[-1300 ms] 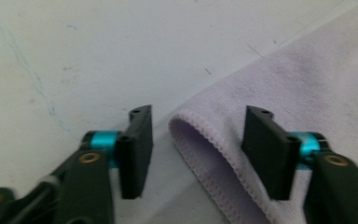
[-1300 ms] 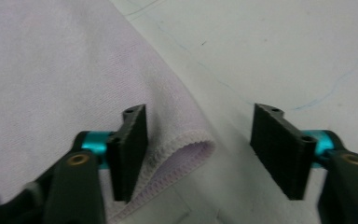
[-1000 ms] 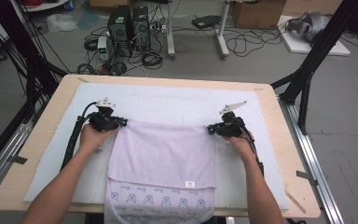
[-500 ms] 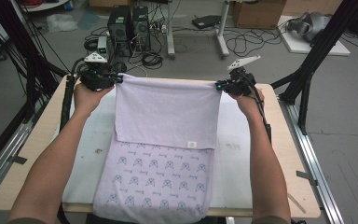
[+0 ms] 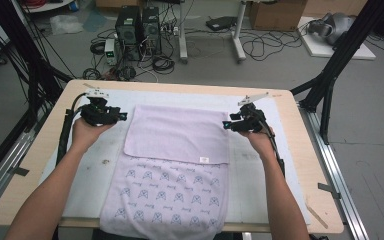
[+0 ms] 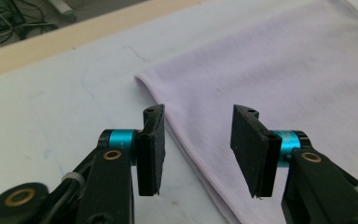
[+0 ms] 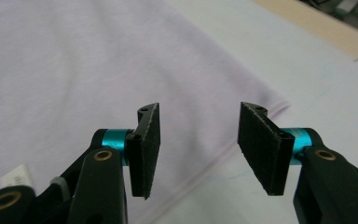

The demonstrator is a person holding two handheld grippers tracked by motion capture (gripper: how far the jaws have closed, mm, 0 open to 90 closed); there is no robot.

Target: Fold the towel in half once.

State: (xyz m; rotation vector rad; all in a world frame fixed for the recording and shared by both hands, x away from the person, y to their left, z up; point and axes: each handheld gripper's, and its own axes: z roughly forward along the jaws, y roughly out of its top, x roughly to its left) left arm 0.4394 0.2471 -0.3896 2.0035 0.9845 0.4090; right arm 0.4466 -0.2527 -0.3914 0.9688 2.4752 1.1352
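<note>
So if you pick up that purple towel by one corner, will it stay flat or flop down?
Probably flop. The towel lies folded over itself and drapes over the table's near edge, so it looks soft and limp. It seems thin, so likely light. Pushed, it would probably bunch up rather than slide whole.

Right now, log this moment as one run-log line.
stage: fold just laid | towel: upper half folded over, flat on table | left gripper: jaws just opened, empty | right gripper: jaws just opened, empty

High view overlooks table (image 5: 45, 150); gripper views closely share cloth (image 6: 279, 60).
</note>
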